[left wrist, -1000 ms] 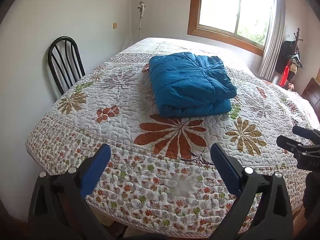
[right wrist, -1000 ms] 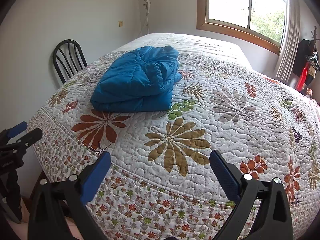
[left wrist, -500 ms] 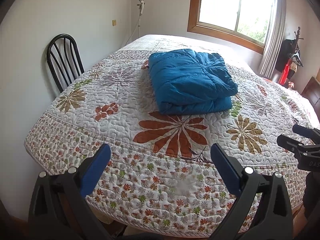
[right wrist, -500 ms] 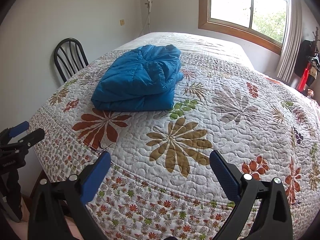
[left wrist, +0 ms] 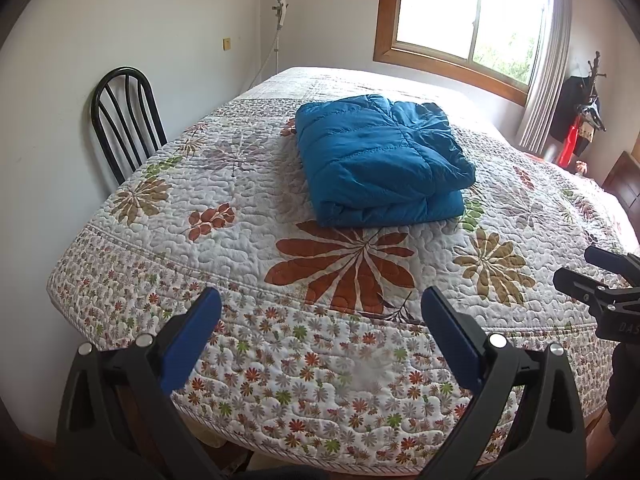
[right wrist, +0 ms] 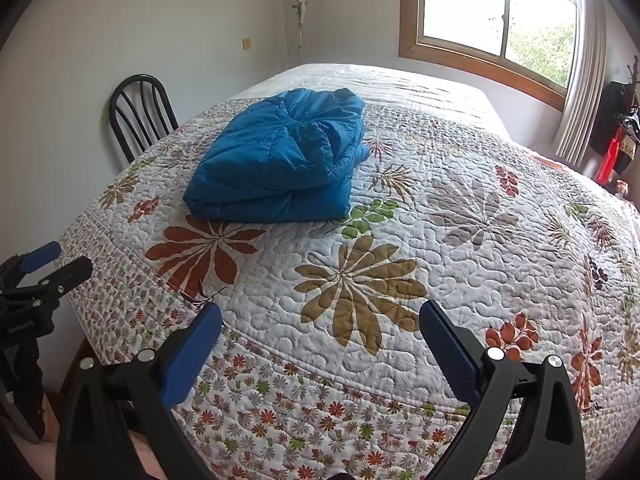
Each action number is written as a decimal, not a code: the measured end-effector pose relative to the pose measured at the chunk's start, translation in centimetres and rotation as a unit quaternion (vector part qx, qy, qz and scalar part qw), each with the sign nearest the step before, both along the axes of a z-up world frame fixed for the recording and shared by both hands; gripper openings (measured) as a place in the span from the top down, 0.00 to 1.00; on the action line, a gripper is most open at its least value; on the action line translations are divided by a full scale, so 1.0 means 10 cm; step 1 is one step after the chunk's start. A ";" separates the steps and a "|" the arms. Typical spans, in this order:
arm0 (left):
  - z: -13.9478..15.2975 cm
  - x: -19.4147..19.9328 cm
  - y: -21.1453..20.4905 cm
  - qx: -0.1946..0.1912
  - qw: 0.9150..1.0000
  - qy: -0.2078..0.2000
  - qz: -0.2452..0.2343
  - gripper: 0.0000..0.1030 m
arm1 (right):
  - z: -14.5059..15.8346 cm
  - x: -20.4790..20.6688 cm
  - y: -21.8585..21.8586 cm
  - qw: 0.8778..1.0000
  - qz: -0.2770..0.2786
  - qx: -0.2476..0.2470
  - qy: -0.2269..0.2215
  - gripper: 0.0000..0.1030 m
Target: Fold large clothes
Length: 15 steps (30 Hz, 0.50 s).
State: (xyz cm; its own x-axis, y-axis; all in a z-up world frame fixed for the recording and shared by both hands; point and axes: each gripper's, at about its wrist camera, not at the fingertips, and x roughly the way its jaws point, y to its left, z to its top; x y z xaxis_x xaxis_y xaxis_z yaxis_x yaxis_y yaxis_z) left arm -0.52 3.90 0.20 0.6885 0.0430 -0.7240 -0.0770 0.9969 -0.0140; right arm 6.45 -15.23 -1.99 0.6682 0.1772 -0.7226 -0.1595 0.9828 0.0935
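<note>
My left tool and right tool are both wide apart, empty; the folded blue jacket lies at 12 o'clock on the bed, at 11 o'clock in the right view.

One folded blue jacket lay on one quilted bed; one black chair stood far left, one window far right; two grippers.

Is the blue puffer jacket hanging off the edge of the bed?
No, the folded blue puffer jacket lies wholly on the floral quilt, well back from the bed's near edge.
</note>
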 end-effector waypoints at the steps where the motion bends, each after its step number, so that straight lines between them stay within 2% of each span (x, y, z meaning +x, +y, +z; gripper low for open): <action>1: 0.00 0.00 0.00 0.000 1.000 0.000 0.000 0.04 | 0.00 0.00 0.00 1.000 0.000 0.000 0.000 0.04; 15: -0.04 0.01 0.01 0.005 1.000 0.001 0.001 0.04 | -0.03 0.01 -0.01 1.000 -0.001 0.000 0.003 0.04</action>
State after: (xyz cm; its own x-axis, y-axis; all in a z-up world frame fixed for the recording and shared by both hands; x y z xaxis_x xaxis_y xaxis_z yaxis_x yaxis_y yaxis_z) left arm -0.39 3.97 -0.20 0.6863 0.0521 -0.7254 -0.0796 0.9968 -0.0038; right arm 6.54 -15.29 -2.32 0.6642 0.1764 -0.7264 -0.1577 0.9830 0.0944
